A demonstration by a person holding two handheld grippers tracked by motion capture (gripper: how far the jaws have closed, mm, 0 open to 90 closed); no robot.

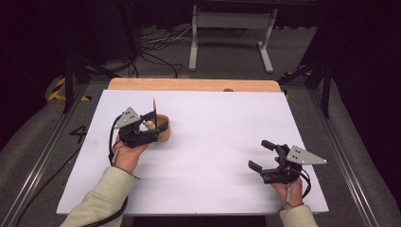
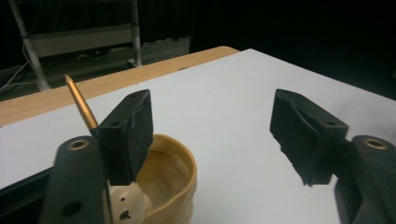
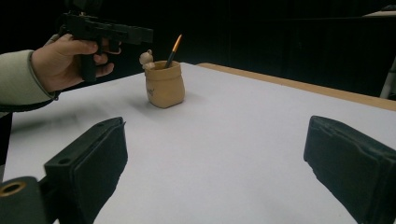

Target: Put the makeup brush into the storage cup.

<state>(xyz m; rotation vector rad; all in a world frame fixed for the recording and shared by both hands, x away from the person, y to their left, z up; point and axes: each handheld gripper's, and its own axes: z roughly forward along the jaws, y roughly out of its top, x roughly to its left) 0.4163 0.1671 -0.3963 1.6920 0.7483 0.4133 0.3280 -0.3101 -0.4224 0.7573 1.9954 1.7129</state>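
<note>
The pencil (image 3: 172,50) stands slanted in a small tan holder (image 3: 164,85) shaped like a tied sack, on the left half of the white table (image 1: 213,142), its tip leaning away from the person. It looks light, thin and stiff, with a smooth lacquered shaft that could slip or swivel between flat pads; the best hold is probably across the upper shaft, well above the holder's rim. The holder seems light too, with a narrow base, so a sideways pull might tip it rather than free the pencil.

The left gripper (image 1: 150,124) hangs just above the holder with its jaws standing apart and nothing between them. The right gripper (image 1: 260,153) rests low over the table's right side, well apart from the holder, jaws spread wide and empty.

A small pale figure (image 3: 146,59) sits at the holder's rim; whether it is part of the holder cannot be told. The pencil's lower end is hidden inside. In the left gripper view one jaw covers part of the shaft and the holder's base is cut off.
</note>
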